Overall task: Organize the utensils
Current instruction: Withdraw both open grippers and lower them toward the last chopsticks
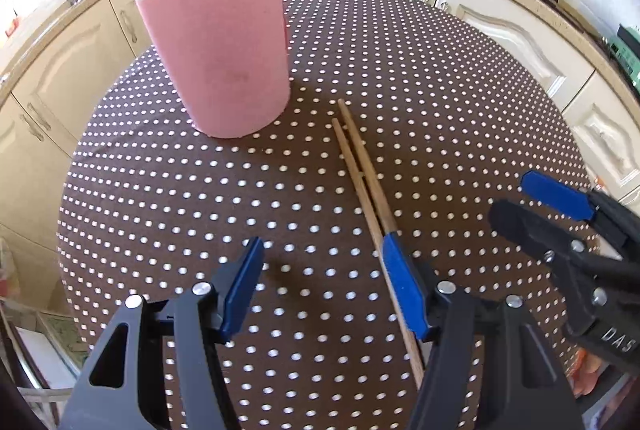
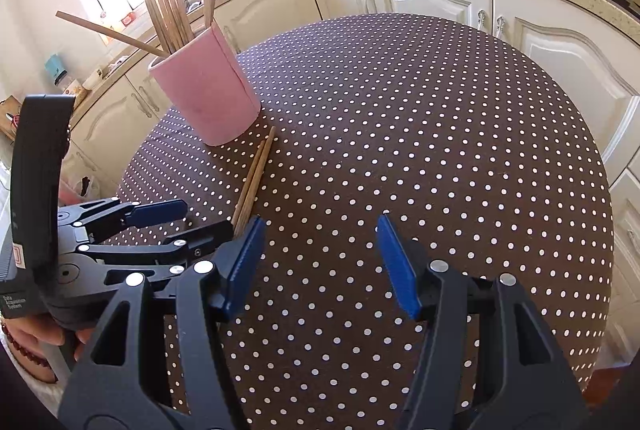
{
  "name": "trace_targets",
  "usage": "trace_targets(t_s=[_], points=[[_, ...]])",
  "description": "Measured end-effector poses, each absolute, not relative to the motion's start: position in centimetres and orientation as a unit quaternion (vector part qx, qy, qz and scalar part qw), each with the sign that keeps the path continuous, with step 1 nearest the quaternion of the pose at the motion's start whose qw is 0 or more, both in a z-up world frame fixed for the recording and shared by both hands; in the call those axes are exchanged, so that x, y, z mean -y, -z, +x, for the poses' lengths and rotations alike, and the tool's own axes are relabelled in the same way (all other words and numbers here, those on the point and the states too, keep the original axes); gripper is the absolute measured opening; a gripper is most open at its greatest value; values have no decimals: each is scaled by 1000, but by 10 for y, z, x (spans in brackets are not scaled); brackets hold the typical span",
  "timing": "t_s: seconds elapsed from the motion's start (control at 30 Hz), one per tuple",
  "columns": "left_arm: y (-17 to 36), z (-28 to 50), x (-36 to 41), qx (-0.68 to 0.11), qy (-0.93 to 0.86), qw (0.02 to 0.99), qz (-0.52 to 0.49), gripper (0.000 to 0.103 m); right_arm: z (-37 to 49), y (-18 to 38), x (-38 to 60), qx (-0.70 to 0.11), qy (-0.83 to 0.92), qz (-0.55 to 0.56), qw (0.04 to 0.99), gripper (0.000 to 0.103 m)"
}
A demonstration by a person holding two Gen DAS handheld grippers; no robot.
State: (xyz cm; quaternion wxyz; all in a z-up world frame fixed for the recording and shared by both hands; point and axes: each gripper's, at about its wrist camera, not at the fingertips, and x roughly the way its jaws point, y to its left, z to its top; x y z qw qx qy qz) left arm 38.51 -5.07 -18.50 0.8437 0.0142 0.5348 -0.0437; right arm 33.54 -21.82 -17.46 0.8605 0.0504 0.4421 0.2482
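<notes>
The 2 chopsticks (image 1: 362, 169) lie side by side on the dotted tablecloth (image 1: 460, 117), their far tips just beside the base of the pink holder (image 1: 218, 61), which already stands full of other chopsticks. My left gripper (image 1: 320, 290) hangs over their near ends with its jaws wide and nothing between the pads; the pair runs along the inside of its right finger (image 1: 402, 284), and I cannot tell whether it touches them. My right gripper (image 2: 320, 262) waits beside it, also wide and empty. To do this well, I judge I should shift the left gripper across so both sticks sit centred between the pads, close on them together, then lift and tip them upright into the holder.
</notes>
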Motion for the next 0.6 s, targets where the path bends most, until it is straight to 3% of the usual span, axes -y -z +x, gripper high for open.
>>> trace_targets(t_s=[0.6], points=[[188,406,61,-568,46,821,11,62,338,176,217,-455,-245,49,855,59]])
